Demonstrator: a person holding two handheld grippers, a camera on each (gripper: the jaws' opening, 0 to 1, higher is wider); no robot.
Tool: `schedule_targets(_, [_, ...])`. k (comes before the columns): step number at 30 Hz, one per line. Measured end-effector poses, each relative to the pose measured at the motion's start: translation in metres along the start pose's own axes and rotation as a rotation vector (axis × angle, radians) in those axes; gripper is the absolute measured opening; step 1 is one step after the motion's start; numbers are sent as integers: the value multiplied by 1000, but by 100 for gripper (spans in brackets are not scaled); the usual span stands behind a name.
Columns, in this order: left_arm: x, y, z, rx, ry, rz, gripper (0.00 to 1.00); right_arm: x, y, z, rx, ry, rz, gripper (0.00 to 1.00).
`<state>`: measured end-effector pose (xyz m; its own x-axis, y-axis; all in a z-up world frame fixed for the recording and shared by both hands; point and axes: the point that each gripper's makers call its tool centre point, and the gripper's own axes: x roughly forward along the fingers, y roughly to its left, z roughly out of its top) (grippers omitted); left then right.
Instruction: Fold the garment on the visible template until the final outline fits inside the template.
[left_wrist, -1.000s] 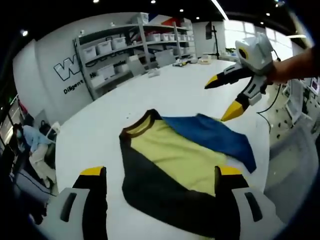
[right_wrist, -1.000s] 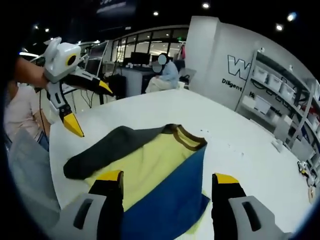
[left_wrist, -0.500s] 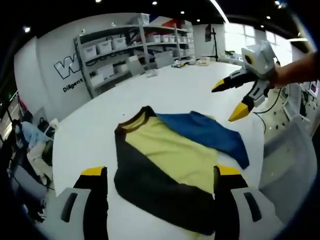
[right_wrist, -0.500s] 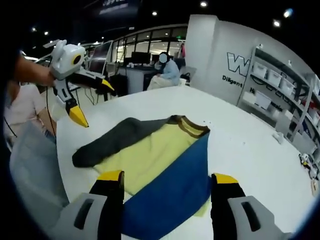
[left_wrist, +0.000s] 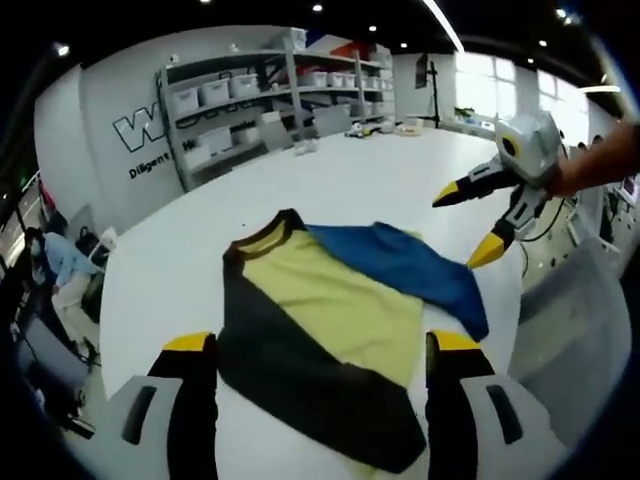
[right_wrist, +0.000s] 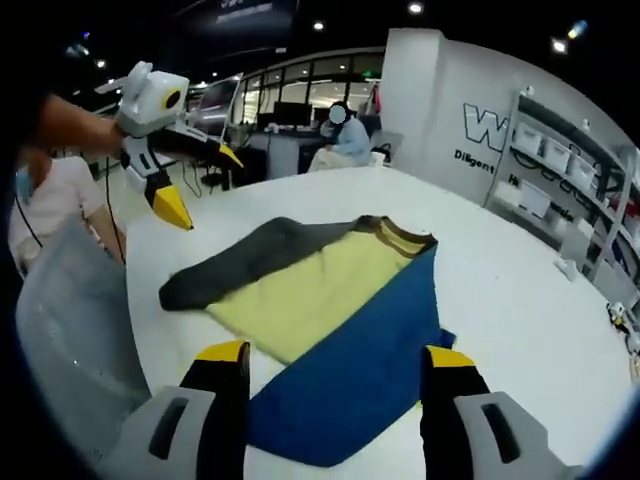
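The white bench (left_wrist: 330, 175) is taking up most of both views & carrying the garment near its edge. Beyond the bench, on the far side from the person in the left gripper view, a wall w/ large lettering (left_wrist: 140, 130) and a rack of shelves (left_wrist: 270, 100) w/ pale bins are standing. In the right gripper view, desks and a seated person (right_wrist: 345, 140) are sitting beyond the bench's far edge.

The shirt (left_wrist: 330, 330) is lying flat on the bench, partly folded: yellow panel in the middle, dark sleeve folded along one side, blue part lying over the other side, brown collar pointing away from the person. In the right gripper view the shirt (right_wrist: 330, 310) is lying just ahead of that gripper's own jaws, blue part nearest, dark sleeve stretching toward the bench edge. No template outline can be made out on the bench.

Left gripper (left_wrist: 312, 345) is hovering over the shirt's near end, jaws wide apart, holding nothing; also showing in the right gripper view (right_wrist: 200, 183), above the bench edge beside the dark sleeve, yellow tips spread.

Right gripper (right_wrist: 335, 355) is hovering over the blue part, jaws apart, empty; in the left gripper view (left_wrist: 464, 228) it's hanging just beside the blue part's far corner, not touching, w/ a hand (left_wrist: 600, 160) behind it.
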<state>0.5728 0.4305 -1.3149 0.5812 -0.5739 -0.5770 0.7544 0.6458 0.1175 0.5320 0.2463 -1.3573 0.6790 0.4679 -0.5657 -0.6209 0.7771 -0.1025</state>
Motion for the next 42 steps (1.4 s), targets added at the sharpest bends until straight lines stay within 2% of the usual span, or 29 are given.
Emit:
schedule_targets(4, [-4, 0, 4, -39, -30, 10, 85, -1, 10, -7, 11, -3, 20, 67])
schedule_targets(11, [-9, -1, -14, -25, -11, 14, 86, -4, 8, -15, 0, 11, 23, 66])
schedule_targets(17, [-7, -2, -18, -9, -11, 17, 86, -8, 19, -18, -18, 21, 38, 66])
schedule_targets(20, [-6, -4, -15, -12, -26, 13, 86, -10, 27, -18, -54, 33, 47, 66])
schedule_targets(24, [-4, -7, -15, -15, -31, -2, 86, -11, 33, -20, -56, 29, 52, 65])
schedule_targets(30, [-4, -12, -14, 0, -34, -17, 86, -17, 43, -35, -43, 42, 67, 64])
schedule_targets(35, [-5, -17, -18, 10, -21, -25, 86, -19, 52, -47, -52, 68, 90, 61])
schedule_targets(39, [-8, -18, -21, 12, -18, -28, 86, -17, 66, -56, -99, 100, 152, 54])
schedule_targets(42, [-11, -18, -24, 12, -16, -23, 86, -16, 68, -60, -81, 114, 170, 48])
